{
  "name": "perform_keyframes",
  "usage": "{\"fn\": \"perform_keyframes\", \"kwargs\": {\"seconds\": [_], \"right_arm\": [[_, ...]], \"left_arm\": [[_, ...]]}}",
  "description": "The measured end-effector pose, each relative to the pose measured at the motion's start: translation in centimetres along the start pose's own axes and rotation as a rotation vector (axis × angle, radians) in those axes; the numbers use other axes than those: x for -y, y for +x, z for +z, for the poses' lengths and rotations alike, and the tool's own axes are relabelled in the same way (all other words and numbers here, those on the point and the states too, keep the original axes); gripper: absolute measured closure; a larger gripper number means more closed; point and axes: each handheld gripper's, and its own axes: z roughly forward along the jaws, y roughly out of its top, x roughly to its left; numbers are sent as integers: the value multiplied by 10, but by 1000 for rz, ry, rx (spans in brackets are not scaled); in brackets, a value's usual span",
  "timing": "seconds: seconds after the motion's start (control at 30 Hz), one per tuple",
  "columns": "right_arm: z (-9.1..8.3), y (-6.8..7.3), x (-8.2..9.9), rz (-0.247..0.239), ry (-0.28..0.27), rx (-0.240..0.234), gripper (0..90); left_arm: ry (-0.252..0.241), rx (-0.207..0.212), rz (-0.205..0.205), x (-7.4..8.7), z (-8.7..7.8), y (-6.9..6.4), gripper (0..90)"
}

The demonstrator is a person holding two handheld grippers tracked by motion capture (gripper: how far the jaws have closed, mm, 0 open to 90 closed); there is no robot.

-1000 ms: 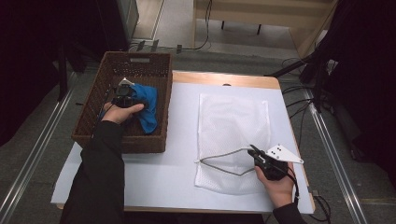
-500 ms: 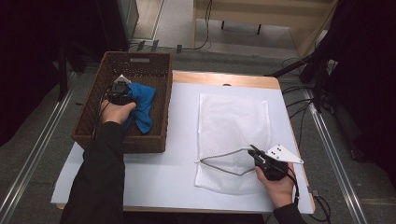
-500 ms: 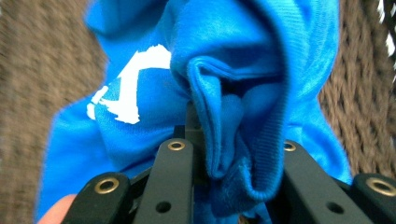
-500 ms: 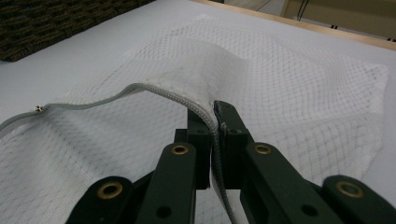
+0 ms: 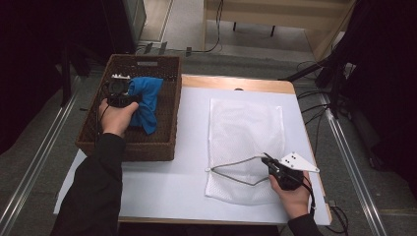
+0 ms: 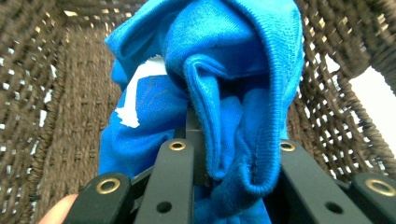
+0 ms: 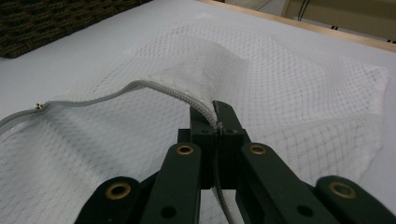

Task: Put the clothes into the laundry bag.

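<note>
Table (image 5: 162,182): white top with a wooden far edge; we see no brand or readable writing anywhere on it.
Mesh bag (image 5: 246,132): white netting lying flat on the table's right half, its grey zipper edge (image 7: 140,88) lifted into an open mouth near us.
Basket (image 5: 98,132): brown wicker, at the table's left end.
Blue cloth (image 5: 147,101): bunched inside the basket; a white patch (image 6: 140,88) shows on it, too blurred for us to read.
Left gripper (image 6: 229,154): we have it low in the basket, palm on top, jaws closed around a thick fold of the blue cloth; the cloth hides the jaw tips.
Right gripper (image 7: 215,116): at the table's near right, pointing left, jaws pinched tight on the zipper edge, holding it up off the table.
</note>
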Motion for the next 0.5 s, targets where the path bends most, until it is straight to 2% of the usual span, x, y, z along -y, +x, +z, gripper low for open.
{"fn": "perform_keyframes", "kwargs": {"seconds": [0.23,0.3,0.37,0.5], "right_arm": [[1,0,1,-9,3,-3,899],[2,0,1,-10,6,0,899],[2,0,1,-10,6,-1,899],[3,1,1,-16,6,-1,899]], "left_arm": [[-99,35,6,-1,-27,1,790],[-131,40,-10,-1,-34,2,790],[-164,63,-16,-2,-41,3,789],[-240,75,16,-1,-53,1,789]]}}
